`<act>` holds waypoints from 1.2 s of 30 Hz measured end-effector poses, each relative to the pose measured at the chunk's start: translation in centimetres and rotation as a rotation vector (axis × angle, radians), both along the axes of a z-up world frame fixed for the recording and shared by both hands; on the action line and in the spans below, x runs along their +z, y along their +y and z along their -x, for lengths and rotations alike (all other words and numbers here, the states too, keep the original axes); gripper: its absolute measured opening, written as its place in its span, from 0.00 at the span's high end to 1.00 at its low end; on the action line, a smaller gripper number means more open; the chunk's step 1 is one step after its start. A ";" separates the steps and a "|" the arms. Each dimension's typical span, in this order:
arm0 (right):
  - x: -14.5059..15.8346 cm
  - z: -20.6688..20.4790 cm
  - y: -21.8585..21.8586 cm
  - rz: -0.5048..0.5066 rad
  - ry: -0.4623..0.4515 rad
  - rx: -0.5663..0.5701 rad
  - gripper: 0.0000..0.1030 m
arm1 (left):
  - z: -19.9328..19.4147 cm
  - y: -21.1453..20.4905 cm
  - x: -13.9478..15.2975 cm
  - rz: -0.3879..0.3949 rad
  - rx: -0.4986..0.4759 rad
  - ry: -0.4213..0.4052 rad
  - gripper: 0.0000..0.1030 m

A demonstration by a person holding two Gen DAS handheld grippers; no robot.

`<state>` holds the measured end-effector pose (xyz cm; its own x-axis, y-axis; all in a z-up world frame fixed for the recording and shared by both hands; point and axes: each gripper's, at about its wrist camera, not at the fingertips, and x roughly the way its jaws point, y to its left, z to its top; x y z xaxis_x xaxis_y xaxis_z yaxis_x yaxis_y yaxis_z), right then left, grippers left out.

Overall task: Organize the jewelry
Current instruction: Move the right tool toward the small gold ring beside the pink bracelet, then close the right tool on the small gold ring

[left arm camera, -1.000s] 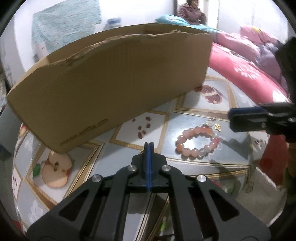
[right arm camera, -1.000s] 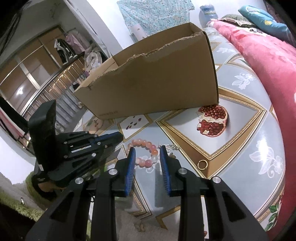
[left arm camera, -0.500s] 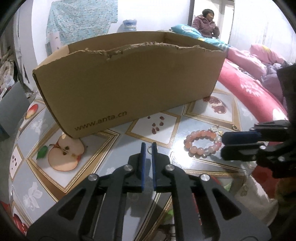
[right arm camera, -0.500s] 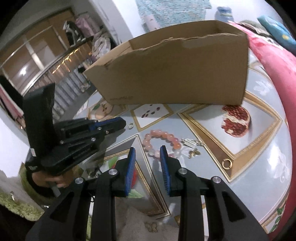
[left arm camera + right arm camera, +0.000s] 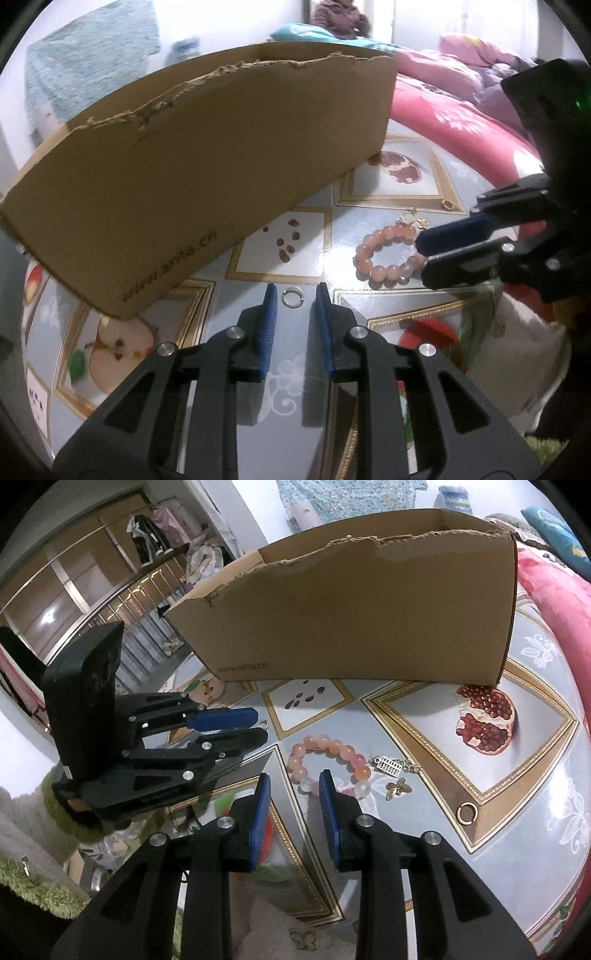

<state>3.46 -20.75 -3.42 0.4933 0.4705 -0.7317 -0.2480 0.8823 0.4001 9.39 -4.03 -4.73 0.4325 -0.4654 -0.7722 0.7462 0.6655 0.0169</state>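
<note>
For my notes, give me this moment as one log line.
left gripper: jaws opening, silver ring between tips, unpinched | right gripper: open over pink bead bracelet | cardboard box: behind

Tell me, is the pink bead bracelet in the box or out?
Out. The pink bead bracelet lies flat on the table, in front of the cardboard box.

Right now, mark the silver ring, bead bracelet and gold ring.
silver ring (image 5: pixel 292 297), left wrist view, on its band.
bead bracelet (image 5: pixel 325 743), right wrist view, a far bead.
gold ring (image 5: pixel 467 813), right wrist view, on its band.
</note>
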 end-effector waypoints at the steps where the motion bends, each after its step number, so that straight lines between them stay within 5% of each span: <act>1: 0.0 -0.1 -0.1 -0.003 0.000 0.000 0.74 | -0.2 0.1 0.0 0.002 -0.016 0.004 0.81; 11: -0.3 -0.3 -1.0 -0.027 0.007 -0.023 0.74 | -1.1 0.1 0.2 -0.016 -0.110 0.005 0.90; 21: 1.0 1.6 -3.5 0.038 -0.020 -0.095 0.74 | -0.3 -0.2 0.0 0.021 0.066 -0.016 0.90; 29: 0.4 2.9 -6.1 0.226 -0.012 -0.186 0.73 | -0.5 0.6 0.0 0.091 0.228 0.020 1.00; 36: -0.2 1.9 -5.7 0.313 -0.028 -0.157 0.74 | -0.2 1.0 0.1 0.087 0.249 0.019 1.00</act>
<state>1.59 -26.40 -3.66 0.5640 0.1428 -0.8133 -0.1070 0.9893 0.0995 9.58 -3.04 -4.68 0.5279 -0.4110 -0.7433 0.5586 0.8272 -0.0606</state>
